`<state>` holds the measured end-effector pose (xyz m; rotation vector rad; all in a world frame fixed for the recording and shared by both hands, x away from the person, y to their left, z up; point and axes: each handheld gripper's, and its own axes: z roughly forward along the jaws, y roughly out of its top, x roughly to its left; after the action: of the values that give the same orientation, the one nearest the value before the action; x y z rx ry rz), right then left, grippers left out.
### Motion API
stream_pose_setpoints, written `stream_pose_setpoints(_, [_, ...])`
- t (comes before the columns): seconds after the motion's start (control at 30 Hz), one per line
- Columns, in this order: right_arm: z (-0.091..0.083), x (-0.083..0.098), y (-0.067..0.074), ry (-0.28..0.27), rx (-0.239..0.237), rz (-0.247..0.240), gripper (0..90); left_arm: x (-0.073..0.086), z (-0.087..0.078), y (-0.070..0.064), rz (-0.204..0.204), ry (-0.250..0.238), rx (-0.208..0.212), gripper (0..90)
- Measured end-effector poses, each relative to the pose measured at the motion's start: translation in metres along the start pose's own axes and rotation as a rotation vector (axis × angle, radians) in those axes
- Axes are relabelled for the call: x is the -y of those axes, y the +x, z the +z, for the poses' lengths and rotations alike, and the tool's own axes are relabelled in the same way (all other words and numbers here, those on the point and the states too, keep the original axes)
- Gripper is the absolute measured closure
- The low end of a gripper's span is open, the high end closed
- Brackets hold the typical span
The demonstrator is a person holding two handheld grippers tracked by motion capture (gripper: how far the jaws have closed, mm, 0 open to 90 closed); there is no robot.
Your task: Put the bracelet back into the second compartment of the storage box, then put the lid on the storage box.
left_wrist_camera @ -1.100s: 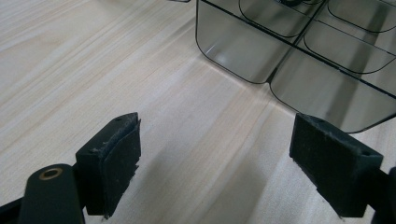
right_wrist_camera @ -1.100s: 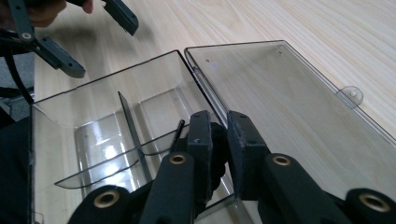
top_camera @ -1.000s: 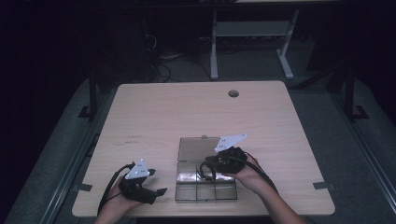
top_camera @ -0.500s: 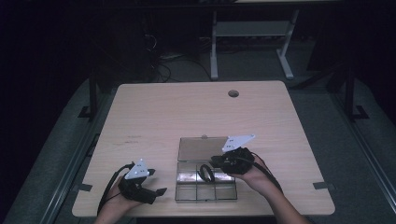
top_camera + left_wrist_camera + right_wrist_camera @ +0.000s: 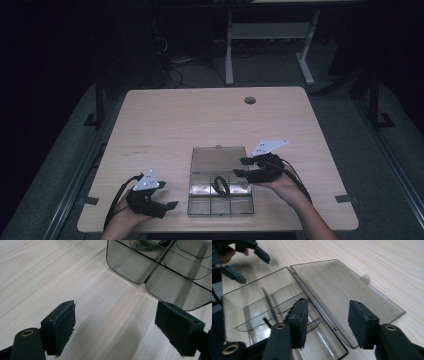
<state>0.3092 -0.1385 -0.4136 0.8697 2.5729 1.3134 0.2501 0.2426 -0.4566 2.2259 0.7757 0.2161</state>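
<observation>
From above, a black band lies inside the box.

Right gripper open beside box; ring inside.

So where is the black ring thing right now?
In the high view, the black ring lies in the clear box's middle back compartment, between the left gripper and the right gripper.
</observation>
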Motion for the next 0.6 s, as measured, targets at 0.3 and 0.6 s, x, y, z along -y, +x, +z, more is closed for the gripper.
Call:
stream_pose_setpoints(0.3, [-0.006, 0.005, -0.016, -0.031, 0.049, 0.065, 38.3, -0.009, -0.001, 0.008, -0.067, -0.017, -0.006, 15.8])
stream_pose_setpoints(0.6, [-0.004, 0.009, -0.03, -0.026, 0.063, 0.135, 29.7, -0.026, 0.004, 0.022, -0.129, -0.034, 0.027, 14.2])
